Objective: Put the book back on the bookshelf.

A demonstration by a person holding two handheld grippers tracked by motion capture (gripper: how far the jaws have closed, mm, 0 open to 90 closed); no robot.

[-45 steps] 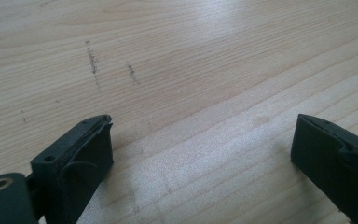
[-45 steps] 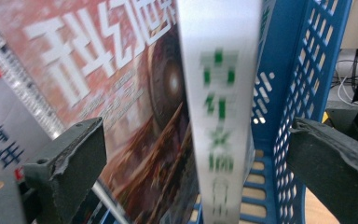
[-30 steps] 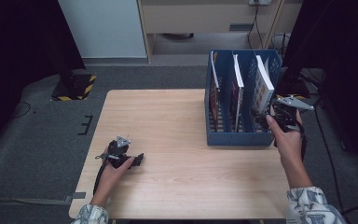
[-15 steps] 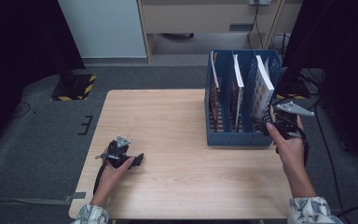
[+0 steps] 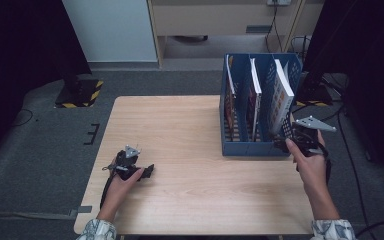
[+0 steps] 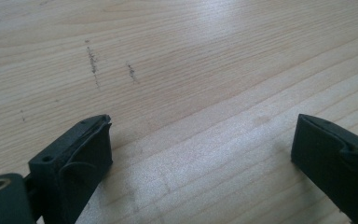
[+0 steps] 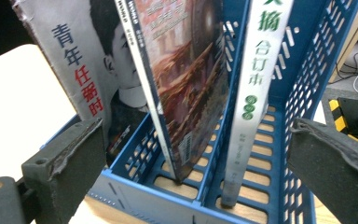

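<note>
At the lower left of the high view, my left hand (image 5: pixel 121 180) is resting my left tongs (image 5: pixel 147 171) on the wooden tabletop (image 5: pixel 180 130), near its front left corner. Through the left gripper view, these left tongs (image 6: pixel 200 154) are gaping wide with bare wood grain between the jaws, gripping nothing; a few faint dark scuff marks (image 6: pixel 93 60) are showing at the upper left of that frame. Toward the right edge of the high view, my right hand (image 5: pixel 312 165) is holding my right tongs (image 5: pixel 286 134) up against the front right corner of the blue file rack (image 5: pixel 252 149), which is sitting at the right side of the tabletop. Along the right gripper view, the right tongs (image 7: pixel 191 158) are likewise spreading wide and closing on nothing, facing the blue file rack (image 7: pixel 307 70). Three books are standing in it: a magazine with a portrait cover (image 7: pixel 84 56) at the left, a colourful-covered book (image 7: pixel 182 84) leaning in the middle compartment, and a white-spined book with green characters (image 7: pixel 256 84) in the right compartment.
</note>
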